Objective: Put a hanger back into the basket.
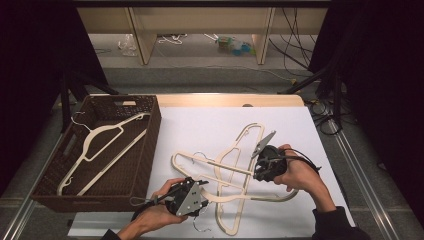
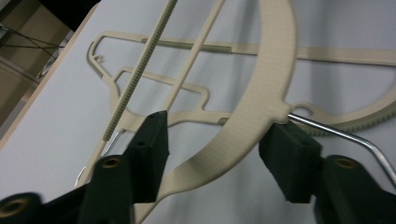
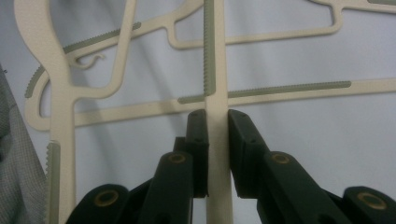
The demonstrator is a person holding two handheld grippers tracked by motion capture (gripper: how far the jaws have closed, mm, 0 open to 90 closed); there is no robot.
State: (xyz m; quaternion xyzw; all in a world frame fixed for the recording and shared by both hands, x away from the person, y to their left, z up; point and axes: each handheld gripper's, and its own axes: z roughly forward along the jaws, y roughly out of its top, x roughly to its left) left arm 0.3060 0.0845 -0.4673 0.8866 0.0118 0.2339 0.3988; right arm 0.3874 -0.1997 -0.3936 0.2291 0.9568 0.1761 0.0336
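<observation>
Two cream hangers (image 1: pixel 235 175) lie crossed and tangled on the white table (image 1: pixel 200 125), beside the brown basket (image 1: pixel 145 150) that already holds one hanger (image 1: pixel 100 145). The right gripper (image 3: pixel 216 121) is clamped on a straight bar (image 3: pixel 217 154) of one hanger — likely to pin it. The left gripper (image 2: pixel 212 140) straddles the other's curved shoulder (image 2: pixel 266 93) near its wire hook (image 2: pixel 345 135), the far pad touching, the near one apart — no clamp yet.
</observation>
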